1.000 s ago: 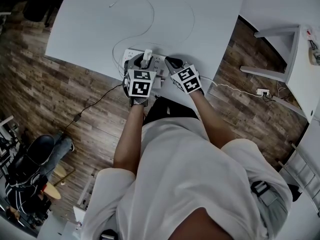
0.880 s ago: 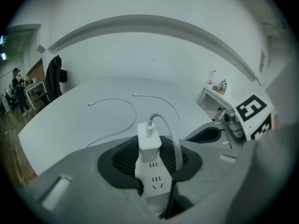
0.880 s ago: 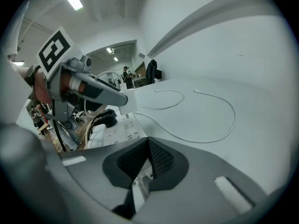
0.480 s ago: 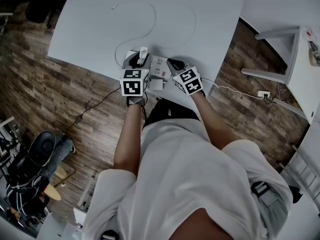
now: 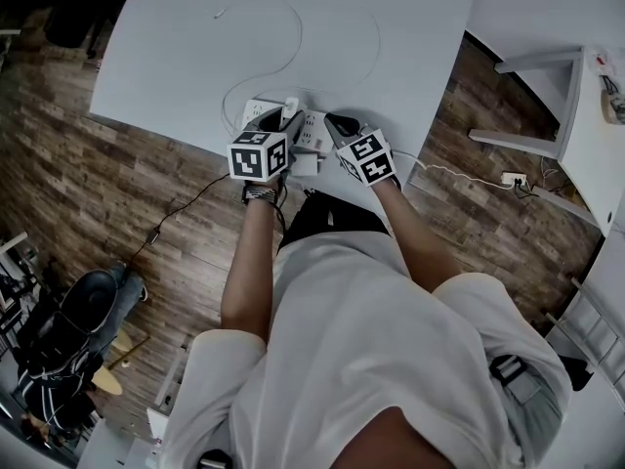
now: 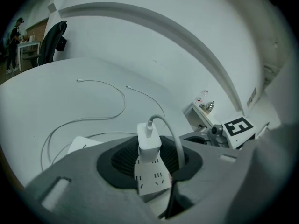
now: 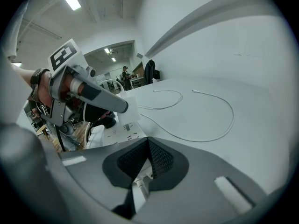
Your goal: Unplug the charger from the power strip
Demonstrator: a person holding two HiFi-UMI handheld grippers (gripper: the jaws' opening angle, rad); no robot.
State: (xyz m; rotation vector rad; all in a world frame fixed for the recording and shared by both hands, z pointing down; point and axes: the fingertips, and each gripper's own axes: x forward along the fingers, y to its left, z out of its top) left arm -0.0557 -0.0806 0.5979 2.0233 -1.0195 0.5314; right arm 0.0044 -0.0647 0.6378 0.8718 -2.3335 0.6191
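A white charger [image 5: 290, 108] [image 6: 149, 141] stands plugged into the white power strip [image 5: 305, 130] [image 6: 152, 177] near the table's front edge. My left gripper [image 5: 278, 115] [image 6: 149, 149] is closed around the charger, one pad on each side of its body. A thin white cable [image 5: 293, 37] [image 6: 168, 129] runs from the charger's top and loops over the table. My right gripper [image 5: 337, 123] [image 7: 148, 158] sits at the strip's right end. Its pads meet at the front, with the strip's white cord [image 7: 139, 186] pinched low between them.
The strip lies on a white table [image 5: 195, 57] close to its front edge; wooden floor lies below. A white cord [image 5: 439, 171] leads to a floor socket [image 5: 513, 179]. A white shelf [image 5: 576, 115] stands to the right, and a dark chair [image 5: 68, 311] at bottom left.
My left gripper has rolled around the charger; its marker cube swung to the left and up, and the charger rocked with it. The right gripper stayed put.
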